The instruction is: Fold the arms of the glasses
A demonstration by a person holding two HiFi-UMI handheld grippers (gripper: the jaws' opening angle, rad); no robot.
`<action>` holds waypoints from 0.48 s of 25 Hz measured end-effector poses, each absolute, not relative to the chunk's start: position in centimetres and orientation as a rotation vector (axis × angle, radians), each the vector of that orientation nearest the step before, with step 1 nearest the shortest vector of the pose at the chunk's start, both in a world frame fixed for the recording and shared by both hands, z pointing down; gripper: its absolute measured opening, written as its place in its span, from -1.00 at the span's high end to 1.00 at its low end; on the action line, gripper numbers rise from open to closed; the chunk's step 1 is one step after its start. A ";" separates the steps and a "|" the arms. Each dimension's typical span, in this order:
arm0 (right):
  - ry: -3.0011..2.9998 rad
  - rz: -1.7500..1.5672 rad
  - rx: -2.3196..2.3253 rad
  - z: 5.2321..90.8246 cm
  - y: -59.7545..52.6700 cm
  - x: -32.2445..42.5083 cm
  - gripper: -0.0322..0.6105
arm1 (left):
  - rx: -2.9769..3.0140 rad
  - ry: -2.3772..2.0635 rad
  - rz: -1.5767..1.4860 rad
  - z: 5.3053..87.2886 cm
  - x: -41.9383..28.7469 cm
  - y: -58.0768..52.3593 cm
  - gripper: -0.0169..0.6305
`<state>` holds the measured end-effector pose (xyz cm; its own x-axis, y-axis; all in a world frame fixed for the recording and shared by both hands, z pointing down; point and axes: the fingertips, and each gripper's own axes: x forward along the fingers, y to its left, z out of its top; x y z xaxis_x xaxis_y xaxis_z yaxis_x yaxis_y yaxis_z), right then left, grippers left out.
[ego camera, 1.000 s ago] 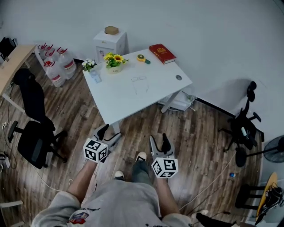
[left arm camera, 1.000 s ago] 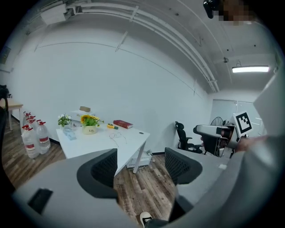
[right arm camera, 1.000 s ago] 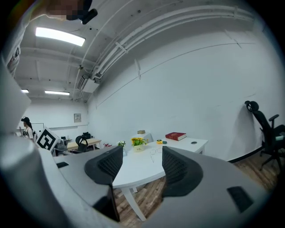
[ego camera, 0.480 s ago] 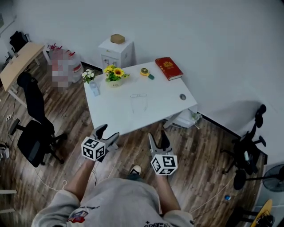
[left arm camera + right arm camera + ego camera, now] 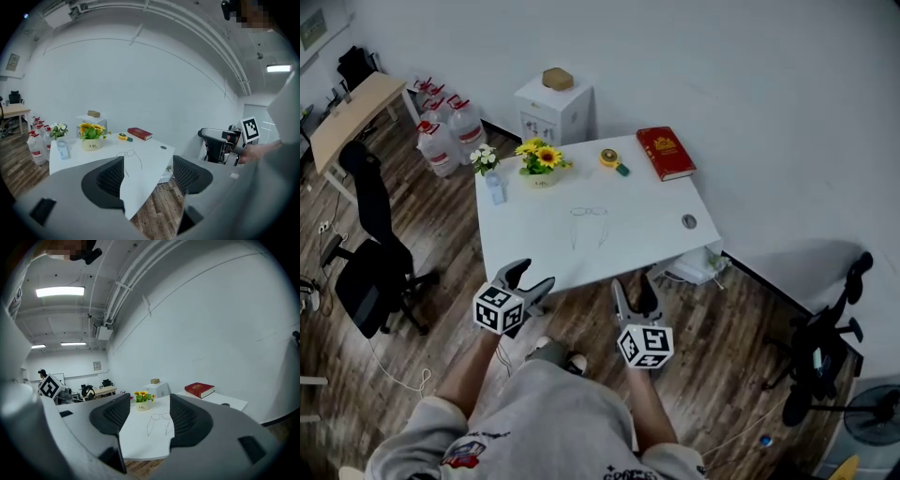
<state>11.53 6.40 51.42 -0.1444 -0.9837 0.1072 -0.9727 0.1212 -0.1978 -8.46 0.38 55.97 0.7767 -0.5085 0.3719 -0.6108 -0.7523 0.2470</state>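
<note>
The glasses [image 5: 589, 225] lie in the middle of the white table [image 5: 534, 244], thin wire frame, both arms spread out toward me. They also show in the left gripper view as glasses [image 5: 130, 158] and in the right gripper view as glasses [image 5: 158, 423]. My left gripper [image 5: 530, 284] hangs just short of the table's near edge, open, nothing between its fingers. My right gripper [image 5: 635, 296] is over the floor near the table's front corner, jaws wide apart and empty.
On the table stand a sunflower pot [image 5: 541, 164], a small bottle with white flowers [image 5: 491, 178], a yellow tape measure [image 5: 610, 159], a red book [image 5: 667, 153] and a cable grommet [image 5: 689, 221]. A white cabinet [image 5: 553, 108], water jugs [image 5: 442, 131] and office chairs [image 5: 370, 262] surround it.
The whole view has advanced toward the table: both grippers, about a step from its edge before, are now at its near edge. Both stay open and empty.
</note>
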 end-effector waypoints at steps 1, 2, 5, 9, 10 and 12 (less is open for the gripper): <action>2.318 -0.344 -2.016 51.5 6.0 11.8 0.12 | 2.612 -0.856 0.402 56.0 -8.1 -0.1 -0.05; 2.320 -0.347 -2.012 51.5 5.6 12.1 0.12 | 2.611 -0.857 0.405 56.1 -7.7 -0.7 -0.05; 2.321 -0.360 -2.015 51.8 4.0 13.5 0.13 | 2.610 -0.850 0.428 56.6 -6.4 -2.7 -0.05; 2.308 -0.389 -2.044 52.5 1.8 15.8 0.13 | 2.608 -0.805 0.446 57.3 -4.2 -5.6 -0.04; 2.306 -0.389 -2.050 52.5 1.2 16.3 0.13 | 2.610 -0.792 0.448 57.4 -3.7 -6.4 -0.03; 2.302 -0.387 -2.060 52.4 -0.1 17.1 0.13 | 2.616 -0.766 0.454 57.6 -2.6 -8.4 -0.02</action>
<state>17.05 -0.12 52.41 -0.1239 -0.9818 0.1436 -0.9748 0.0934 -0.2024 -2.63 -8.36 57.60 0.7997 -0.4457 0.4023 -0.5669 -0.7811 0.2617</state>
